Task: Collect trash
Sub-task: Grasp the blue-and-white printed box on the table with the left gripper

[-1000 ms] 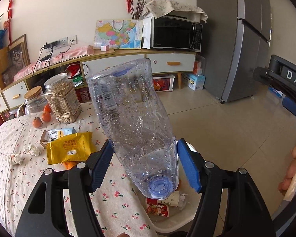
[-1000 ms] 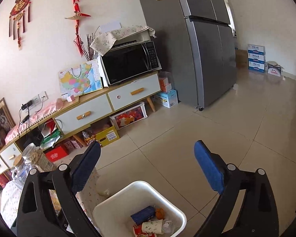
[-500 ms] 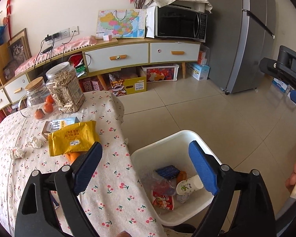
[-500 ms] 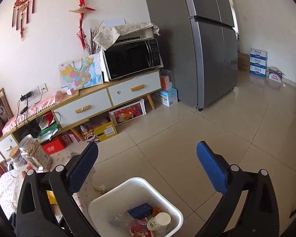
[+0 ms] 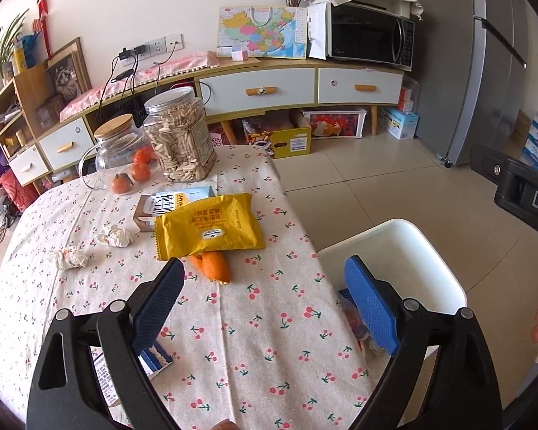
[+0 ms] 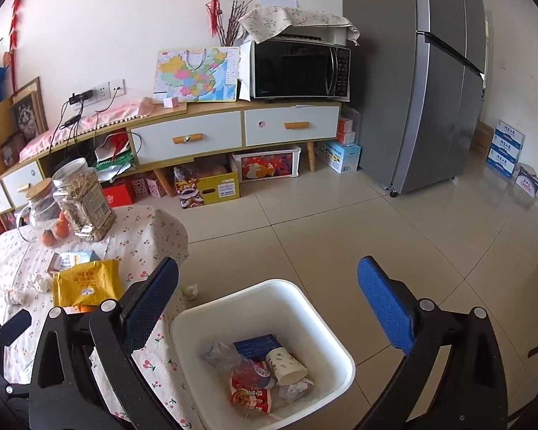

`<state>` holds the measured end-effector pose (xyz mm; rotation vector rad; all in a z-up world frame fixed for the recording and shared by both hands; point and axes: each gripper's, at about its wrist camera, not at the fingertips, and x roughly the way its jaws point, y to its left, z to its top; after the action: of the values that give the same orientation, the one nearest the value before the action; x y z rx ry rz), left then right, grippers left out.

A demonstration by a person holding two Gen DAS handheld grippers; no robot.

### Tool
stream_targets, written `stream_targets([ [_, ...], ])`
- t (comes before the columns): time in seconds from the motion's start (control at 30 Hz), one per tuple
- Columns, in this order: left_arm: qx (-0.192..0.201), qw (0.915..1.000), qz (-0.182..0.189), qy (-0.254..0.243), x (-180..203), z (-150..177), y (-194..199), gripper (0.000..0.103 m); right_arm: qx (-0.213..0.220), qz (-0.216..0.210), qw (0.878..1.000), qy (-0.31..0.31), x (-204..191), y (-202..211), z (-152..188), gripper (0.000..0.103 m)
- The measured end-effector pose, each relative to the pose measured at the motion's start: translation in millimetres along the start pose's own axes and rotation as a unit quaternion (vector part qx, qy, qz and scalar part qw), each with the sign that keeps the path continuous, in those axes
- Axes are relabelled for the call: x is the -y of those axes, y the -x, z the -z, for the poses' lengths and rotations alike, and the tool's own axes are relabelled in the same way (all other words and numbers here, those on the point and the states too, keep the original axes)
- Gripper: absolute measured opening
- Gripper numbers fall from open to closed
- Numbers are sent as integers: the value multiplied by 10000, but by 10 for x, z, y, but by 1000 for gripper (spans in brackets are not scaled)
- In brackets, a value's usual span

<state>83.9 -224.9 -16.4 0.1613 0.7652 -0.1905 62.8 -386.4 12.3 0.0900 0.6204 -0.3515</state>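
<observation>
Cherry-print tablecloth [image 5: 269,340]: yellow snack packet [image 5: 211,225] half covering orange peel [image 5: 213,265]; left gripper [image 5: 263,306] and right gripper [image 6: 267,304] both spread, empty; white bin [image 6: 326,326], lower edge cut off.

- Left gripper [image 5: 263,304]: black angular frame, blue textured fingers [image 5: 371,306], round silver screws.
- Right gripper [image 6: 269,304]: same black frame, blue fingers [image 6: 385,304], silver screws.
- Bare skin at the left view's right edge.

I see a white wall [image 6: 143,18] at the far side, a low sideboard [image 6: 233,129] along it, a grey refrigerator [image 6: 430,79] right, and glossy beige floor tiles [image 6: 358,222].
</observation>
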Motion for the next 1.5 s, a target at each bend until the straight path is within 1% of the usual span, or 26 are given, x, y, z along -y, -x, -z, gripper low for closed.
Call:
stream_targets([
  [0.23, -135, 9991, -394, -120, -436, 167, 8, 89, -135, -279, 9976, 618, -481, -1, 129, 96],
  [0.33, -325, 9979, -518, -229, -634, 236, -34, 89, -215, -402, 9954, 838, -673, -11, 175, 96],
  [0.47, -716, 9932, -604, -695, -810, 369, -160, 89, -273, -527, 9921, 1105, -876, -28, 232, 96],
  [0.57, -1098, 9867, -498, -1090, -913, 526, -281, 89, -405, -674, 9898, 1192, -984, -75, 251, 96],
  [0.67, -1571, 9784, -198, -1327, -1026, 678, -423, 89, -537, -775, 9877, 1246, -1075, -131, 275, 96],
  [0.77, -2001, 9689, 88, -1451, -1126, 801, -563, 89, -646, -884, 9856, 1291, -1147, -186, 288, 96],
  [0.87, -2257, 9643, 337, -1342, -1239, 864, -668, 88, -805, -1077, 9826, 1279, -1209, -253, 294, 96],
  [0.93, -2278, 9639, 532, -1275, -1280, 885, -686, 85, -924, -1240, 9801, 1247, -1256, -307, 302, 96],
  [1.0, -2254, 9631, 729, -1278, -1270, 884, -668, 66, -1060, -1399, 9762, 1273, -1321, -365, 310, 96],
  [1.03, -2221, 9635, 752, -1293, -1265, 883, -654, 66, -1108, -1459, 9745, 1297, -1359, -393, 315, 96],
  [1.1, -2133, 9654, 676, -1336, -1259, 884, -623, 60, -1163, -1556, 9714, 1364, -1435, -449, 321, 96],
  [1.2, -1990, 9706, 671, -1179, -1314, 861, -550, 57, -1190, -1703, 9676, 1432, -1546, -522, 316, 96],
  [1.37, -1561, 9840, 706, -480, -1549, 644, -351, 57, -1204, -2066, 9598, 1468, -1721, -664, 287, 96],
  [1.5, -1328, 9887, 691, -27, -1732, 541, -250, 57, -1214, -2270, 9512, 1699, -1927, -772, 304, 96],
])
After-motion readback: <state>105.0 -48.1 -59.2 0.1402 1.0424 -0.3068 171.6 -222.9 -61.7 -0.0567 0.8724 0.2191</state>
